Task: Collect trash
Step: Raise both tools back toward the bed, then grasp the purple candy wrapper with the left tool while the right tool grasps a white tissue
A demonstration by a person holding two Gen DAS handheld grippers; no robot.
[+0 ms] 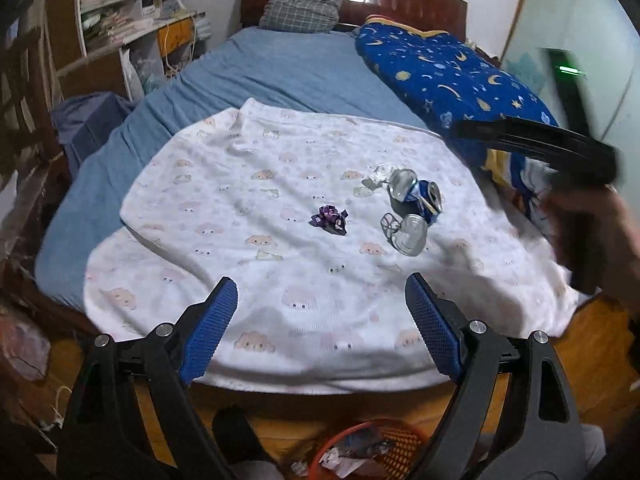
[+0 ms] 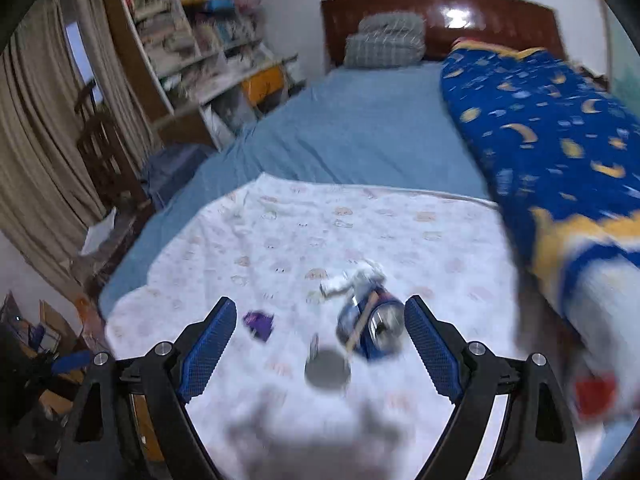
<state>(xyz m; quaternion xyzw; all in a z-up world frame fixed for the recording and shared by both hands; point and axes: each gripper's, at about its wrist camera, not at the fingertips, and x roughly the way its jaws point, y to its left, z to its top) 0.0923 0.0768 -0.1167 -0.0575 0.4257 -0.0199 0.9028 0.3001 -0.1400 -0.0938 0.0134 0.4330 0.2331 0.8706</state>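
Landmark: crushed blue can, lying on the white printed blanket spread over the foot of the bed.
Right claw: pads spread wide apart, empty. The can sits just ahead, between the pads and nearer the right-hand one; not touching either.
Can's long axis: runs at a slant, its silver end turned toward the right claw, its far end pointing up the bed. A thin stick lies across it.
Silver can: on the blanket just on the near side of the blue can; in the right wrist view it shows as a blurred grey round directly below it.
Clear crumpled wrapper: touching the blue can on its far side.
Purple wrapper: left of the blue can, apart from it.
Left claw: pads open, empty, held back over the near edge of the bed, well apart from the blue can.
Nearer hand: the right, by judgement; a short forward reach would bring the can between its pads.
Orange basket: on the floor below the left claw, already holding scraps.
Brands and writing: none legible; the can's print is too blurred.
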